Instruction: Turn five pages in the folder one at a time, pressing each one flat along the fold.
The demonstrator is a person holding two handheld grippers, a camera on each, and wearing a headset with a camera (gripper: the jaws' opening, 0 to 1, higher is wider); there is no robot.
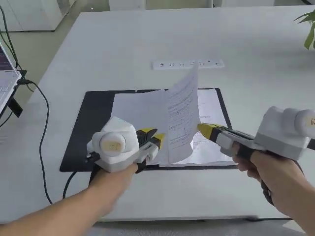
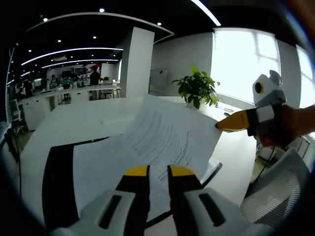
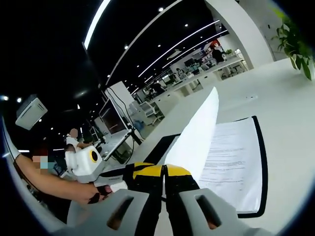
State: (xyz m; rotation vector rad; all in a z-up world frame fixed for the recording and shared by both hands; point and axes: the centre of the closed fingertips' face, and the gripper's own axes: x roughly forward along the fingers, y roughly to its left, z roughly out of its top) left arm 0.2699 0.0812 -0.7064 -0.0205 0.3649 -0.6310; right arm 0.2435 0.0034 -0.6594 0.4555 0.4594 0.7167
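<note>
1. Pinching the free edge of a printed page point(image 3: 199, 128), my right gripper point(image 3: 164, 173) has its jaws closed together on the paper. The sheet rises edge-on from between the yellow tips.
2. From the head view, that page stands nearly upright and slightly curled over the middle of the open folder point(image 1: 93, 123). Its inner edge runs down toward the fold, and my right jaws hold its outer edge partway up.
3. My left gripper point(image 2: 152, 172) has its jaws a narrow gap apart, and the paper beyond shows through the gap. The jaws point at the lifted page from its left, low over the folder's near edge. I cannot tell whether the tips touch any paper.
4. A left-hand sheet point(image 1: 138, 110) lies flat on the folder just beside my left jaws. A right-hand sheet point(image 1: 212, 105) with printed text lies flat beneath the raised page.
5. The black folder lies open on a white table point(image 1: 123, 39), in front of both grippers.
6. A white power strip point(image 1: 188, 64) lies on the table beyond the folder.
7. A laptop point(image 1: 6, 78) sits at the far left edge, with a dark cable point(image 1: 45, 132) trailing down beside the table.
8. A green plant point(image 1: 309, 24) shows at the far right corner.
</note>
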